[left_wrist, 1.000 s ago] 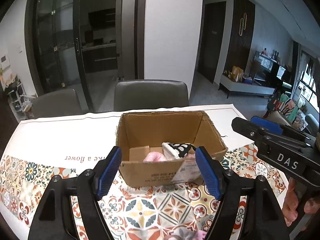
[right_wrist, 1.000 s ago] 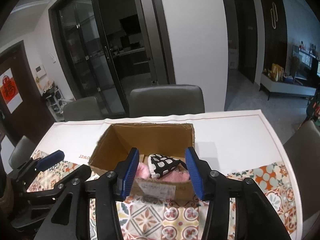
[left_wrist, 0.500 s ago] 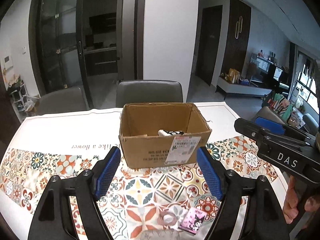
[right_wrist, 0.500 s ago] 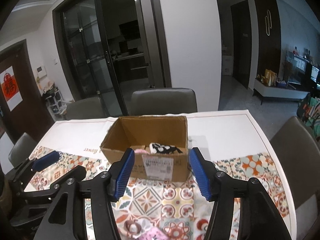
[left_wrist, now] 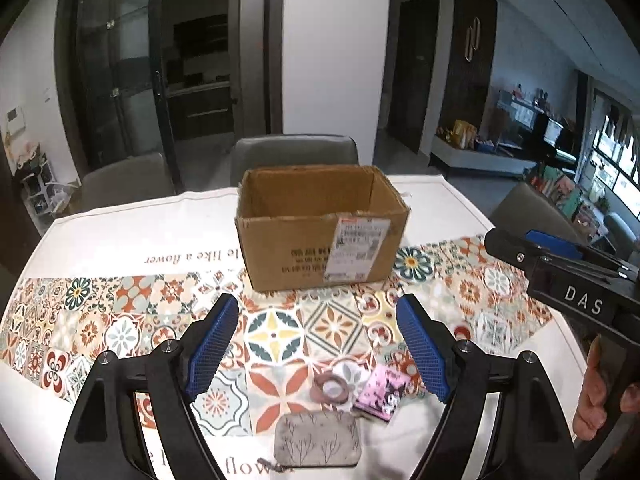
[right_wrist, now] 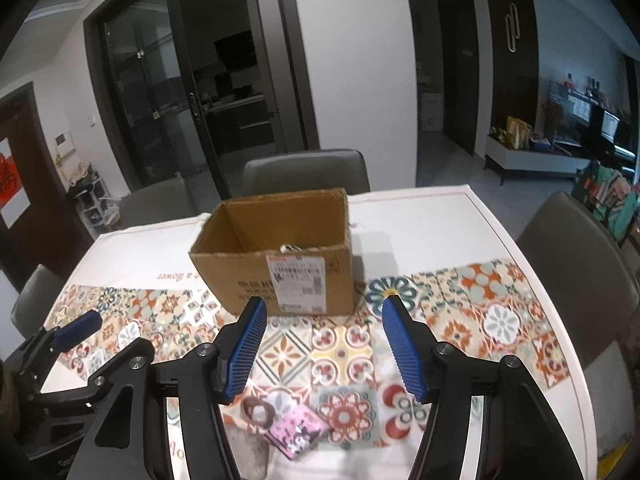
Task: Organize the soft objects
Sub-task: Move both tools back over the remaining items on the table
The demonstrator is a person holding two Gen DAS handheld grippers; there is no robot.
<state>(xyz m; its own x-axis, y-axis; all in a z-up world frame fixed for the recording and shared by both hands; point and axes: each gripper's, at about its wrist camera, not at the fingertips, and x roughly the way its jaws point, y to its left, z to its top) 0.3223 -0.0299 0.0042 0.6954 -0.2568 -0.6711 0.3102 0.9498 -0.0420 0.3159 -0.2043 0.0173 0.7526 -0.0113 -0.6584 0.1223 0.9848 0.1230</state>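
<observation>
An open cardboard box (left_wrist: 320, 236) stands mid-table; it also shows in the right wrist view (right_wrist: 280, 256), where a bit of black-and-white cloth (right_wrist: 294, 248) peeks over its rim. Near the front edge lie a grey pouch (left_wrist: 318, 438), a brown ring-shaped item (left_wrist: 331, 388) and a pink packet (left_wrist: 384, 396); the packet (right_wrist: 298, 434) and the ring (right_wrist: 258, 410) also show in the right wrist view. My left gripper (left_wrist: 318, 348) is open and empty above them. My right gripper (right_wrist: 322, 350) is open and empty, to the right of the left one.
The table wears a patterned tile cloth (left_wrist: 120, 320) with a white border. Grey chairs (left_wrist: 296, 152) stand behind the table, and one (right_wrist: 572, 248) at its right side. Glass doors and a white pillar lie beyond.
Both grippers have pulled back from over the box toward the table's front edge. The box looks smaller and farther, and the pouch, ring and packet have come into view.
</observation>
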